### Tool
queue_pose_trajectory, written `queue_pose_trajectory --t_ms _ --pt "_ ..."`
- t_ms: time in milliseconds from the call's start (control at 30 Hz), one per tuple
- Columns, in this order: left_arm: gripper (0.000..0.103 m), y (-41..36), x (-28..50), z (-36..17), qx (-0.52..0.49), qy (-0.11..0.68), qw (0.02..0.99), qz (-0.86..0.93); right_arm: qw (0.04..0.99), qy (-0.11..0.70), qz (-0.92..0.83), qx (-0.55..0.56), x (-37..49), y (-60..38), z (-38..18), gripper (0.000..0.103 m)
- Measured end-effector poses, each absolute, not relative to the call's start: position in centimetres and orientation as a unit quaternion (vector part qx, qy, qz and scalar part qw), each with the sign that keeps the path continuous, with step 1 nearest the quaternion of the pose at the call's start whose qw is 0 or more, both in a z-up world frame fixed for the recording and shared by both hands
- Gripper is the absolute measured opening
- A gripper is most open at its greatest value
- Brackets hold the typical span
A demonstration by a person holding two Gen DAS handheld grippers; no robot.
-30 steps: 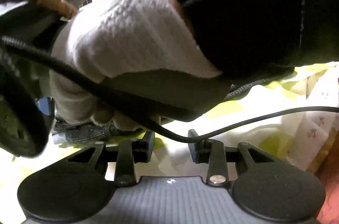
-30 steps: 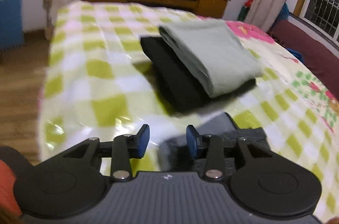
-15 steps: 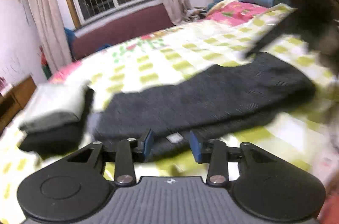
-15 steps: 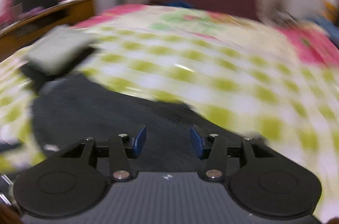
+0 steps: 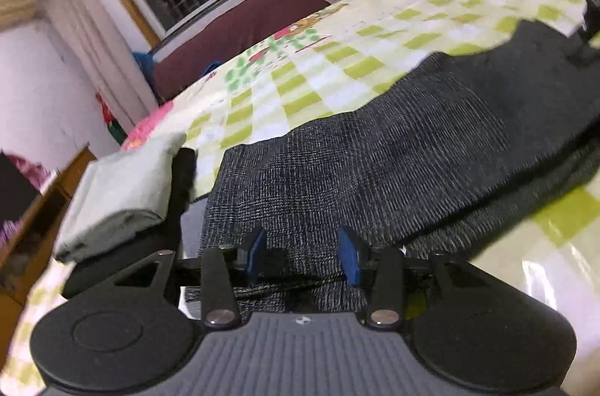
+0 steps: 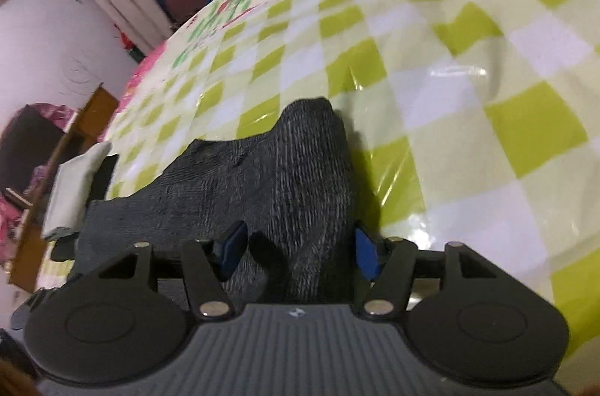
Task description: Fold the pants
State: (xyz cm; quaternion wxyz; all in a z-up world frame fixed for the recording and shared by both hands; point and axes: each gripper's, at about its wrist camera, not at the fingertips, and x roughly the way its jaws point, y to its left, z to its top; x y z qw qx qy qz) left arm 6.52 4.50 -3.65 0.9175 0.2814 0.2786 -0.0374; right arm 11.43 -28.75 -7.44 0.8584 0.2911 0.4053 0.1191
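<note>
Grey knit pants (image 5: 412,148) | flat, ribbed | glossy checked bedcover (image 6: 468,58)

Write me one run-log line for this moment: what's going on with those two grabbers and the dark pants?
step: fold pants | left gripper: jaws just opening, over dark grey pants | right gripper: jaws just opening, astride pants' end | nearby: folded stack on checked cover

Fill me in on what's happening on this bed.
A person is folding pants on a bed, with a handheld gripper in each hand. The dark grey pants lie stretched across the checkered bedspread. The left gripper and the right gripper each sit over an end of them. Both have just been opening, with fabric between the jaws but not pinched. A stack of folded clothes sits beside the pants.
</note>
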Motion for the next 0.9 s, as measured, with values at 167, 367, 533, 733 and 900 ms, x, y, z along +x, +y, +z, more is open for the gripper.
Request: queue_pose_trajectory --t_ms 167,367,533,733,900 --pt "0.055 3.8 6.8 -2.9 0.305 0.284 0.908 -0.035 0.822 0.405 0.166 0.363 12.4 -30.1 -8.9 0.066" --pt "0.057 2.5 7.1 -1.9 0.321 0.279 0.904 -0.045 0.781 0.375 0.236 0.441 12.4 -31.5 -10.2 0.065" --pt "0.057 1.3 7.5 -2.3 0.357 0.284 0.888 -0.055 0.761 0.379 0.247 0.465 11.8 -33.4 -12.2 0.057" --pt "0.057 0.9 8.0 -2.3 0.359 0.288 0.886 -0.057 0.762 0.395 0.264 0.44 12.0 -34.7 -11.9 0.056" --pt "0.057 0.8 8.3 -2.2 0.348 0.289 0.89 -0.058 0.737 0.404 0.291 0.456 14.7 -32.9 -12.1 0.063"
